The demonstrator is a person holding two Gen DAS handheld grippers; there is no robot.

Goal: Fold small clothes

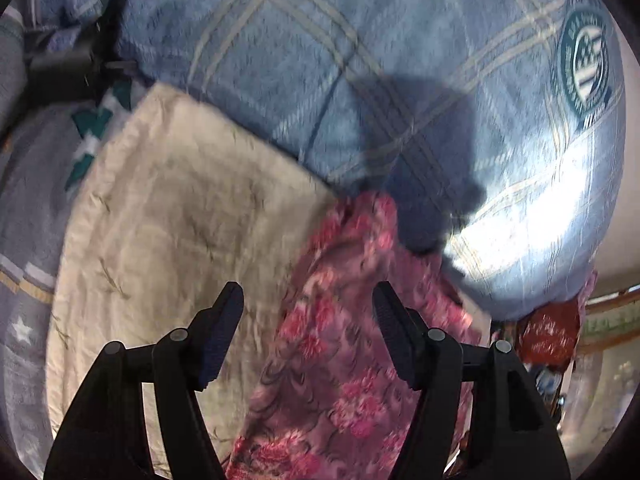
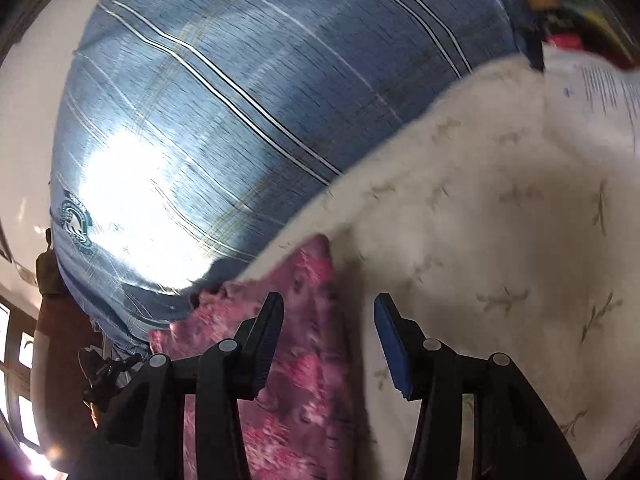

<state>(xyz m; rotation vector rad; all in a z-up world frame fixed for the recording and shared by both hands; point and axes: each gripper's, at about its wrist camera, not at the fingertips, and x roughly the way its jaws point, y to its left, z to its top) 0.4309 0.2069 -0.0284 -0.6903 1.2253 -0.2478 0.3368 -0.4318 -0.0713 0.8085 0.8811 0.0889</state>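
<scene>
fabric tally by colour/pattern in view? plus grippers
Pink floral cloth: 1
Cream leaf-print cloth: 1
Blue plaid bedding with round emblem: 1
Grippers: 2, left gripper and right gripper, both open and empty
Total: 3 fabrics, 2 grippers

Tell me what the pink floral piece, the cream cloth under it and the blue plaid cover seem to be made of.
Pink floral piece: thin, limp woven fabric, probably printed cotton or synthetic; it bunches into soft folds, matte.
Cream cloth: light woven fabric with fine creases and a small sprig print, matte.
Blue plaid cover: smoother woven fabric over padding; it takes a bright sheen in the light. Blur leaves the fibres uncertain.
</scene>
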